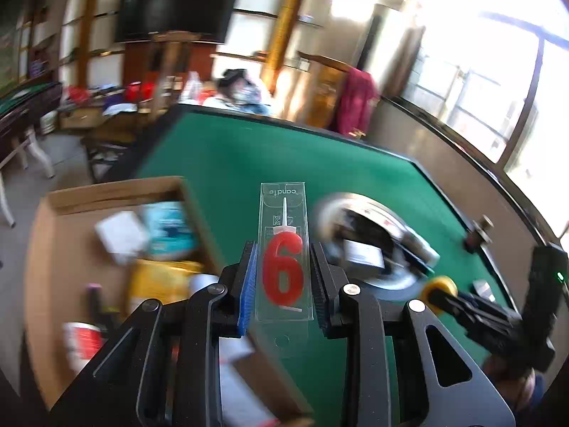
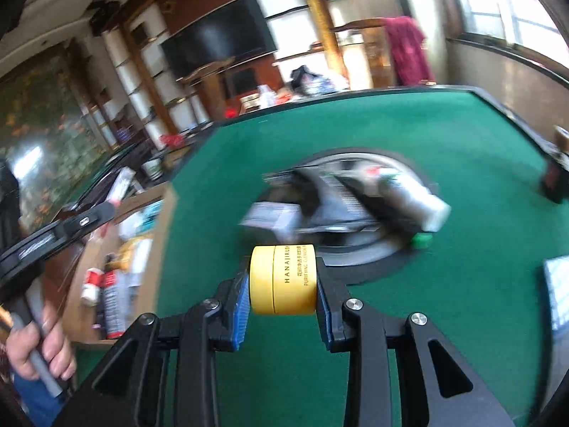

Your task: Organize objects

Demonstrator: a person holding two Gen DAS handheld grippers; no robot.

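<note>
Daylight floods in from blown-out windows (image 1: pixel 498 71) far right; the room and table (image 1: pixel 249 149) smear with motion blur, and fisheye bending curves the edges.

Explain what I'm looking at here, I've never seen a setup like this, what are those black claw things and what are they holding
Those black claws are hand-held grippers, one in each of a person's hands, not a robot arm. Each carries a wide-angle camera looking forward along its two fingers, so each picture is one gripper's own view.

In the left wrist view, the left gripper is shut on a clear candle pack with a red number 6 candle inside. The right gripper shows at the lower right.

In the right wrist view, the right gripper is shut on a small yellow jar. At the left edge a hand grips the other tool's handle.

Below is a green felt table with a round tray of blurred items. Beside the table, a cardboard box already holds several packages, too blurred to name.
</note>
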